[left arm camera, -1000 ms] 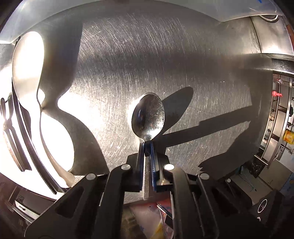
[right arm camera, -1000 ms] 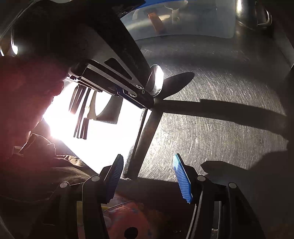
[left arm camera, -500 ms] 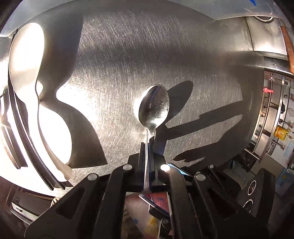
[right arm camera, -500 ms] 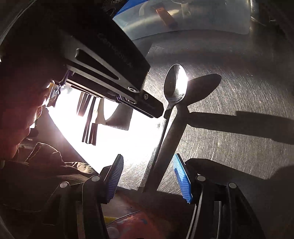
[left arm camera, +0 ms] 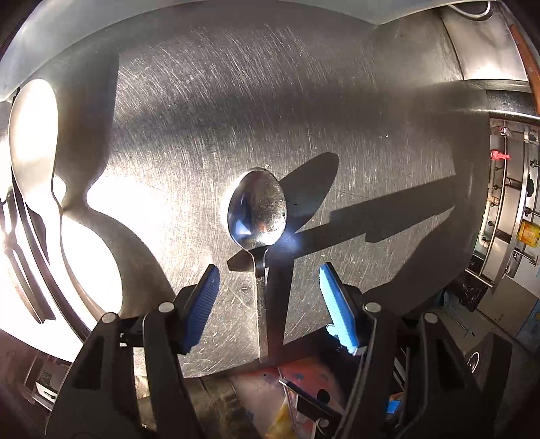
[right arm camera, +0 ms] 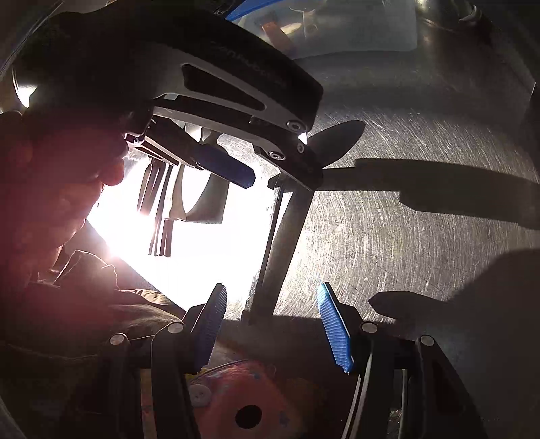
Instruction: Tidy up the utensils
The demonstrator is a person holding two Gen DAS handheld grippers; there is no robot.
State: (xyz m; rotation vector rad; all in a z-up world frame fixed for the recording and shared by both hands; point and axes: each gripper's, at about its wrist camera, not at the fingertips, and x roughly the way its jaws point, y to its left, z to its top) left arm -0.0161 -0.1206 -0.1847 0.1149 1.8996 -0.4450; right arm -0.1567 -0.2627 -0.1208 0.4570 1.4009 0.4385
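A: What is being shown in the left wrist view?

B: The left gripper is being opened, its blue pads standing apart on either side of a spoon. The spoon is lying on the scratched steel counter at the centre of the frame, bowl toward the top, handle running down between the pads without being touched by them. A long dark shadow is being cast from it toward the right. At the far left edge, more cutlery is being washed out by strong glare; it cannot be told exactly what pieces these are.

A: And the right wrist view?

B: The right gripper is being held with its pads well apart at the bottom of the frame, nothing being gripped between them. The left gripper is being seen from the side in the upper left, hanging over the spoon, whose handle is seen as a dark strip running down toward the lower centre. Dark fork tines are being outlined against the glare at centre left. A translucent container is being shown at the top of the frame, on the counter.
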